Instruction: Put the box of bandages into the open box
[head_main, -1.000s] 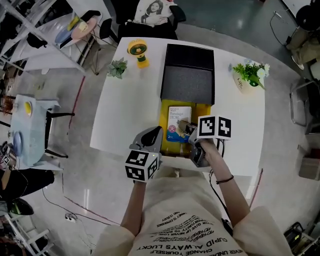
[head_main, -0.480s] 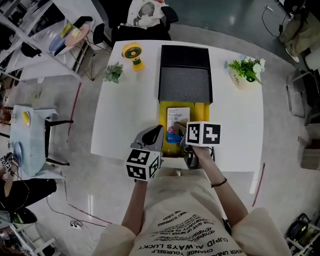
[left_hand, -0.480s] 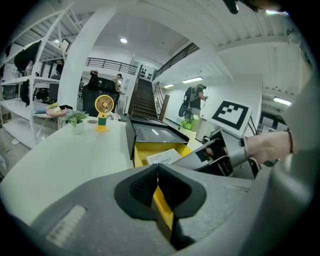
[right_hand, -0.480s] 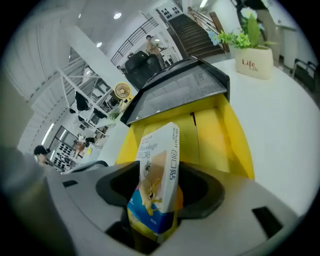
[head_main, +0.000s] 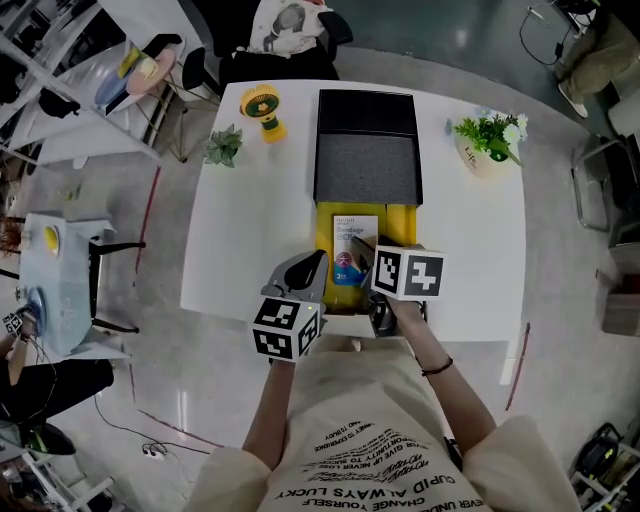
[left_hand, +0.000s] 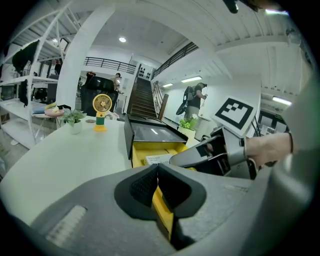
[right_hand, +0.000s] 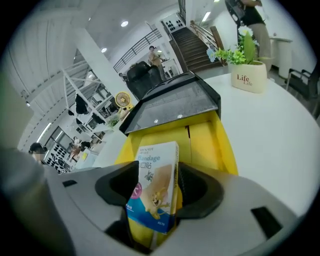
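Right claw (right_hand: 156, 186) jaws are opening around the bandages (right_hand: 154, 162), which lie in the yellow box (right_hand: 206, 137) at the tabletop's (head_main: 260, 200) near edge. My left claw (left_hand: 156, 187) pinches that box's near wall.

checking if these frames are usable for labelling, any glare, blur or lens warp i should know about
Head view: even light, sharp, little shadow on the white table. Left gripper view: heavy fisheye bending, black corners, close foreground soft. Right gripper view: same fisheye rim; bandage box print and yellow box sharp, far background hazy.
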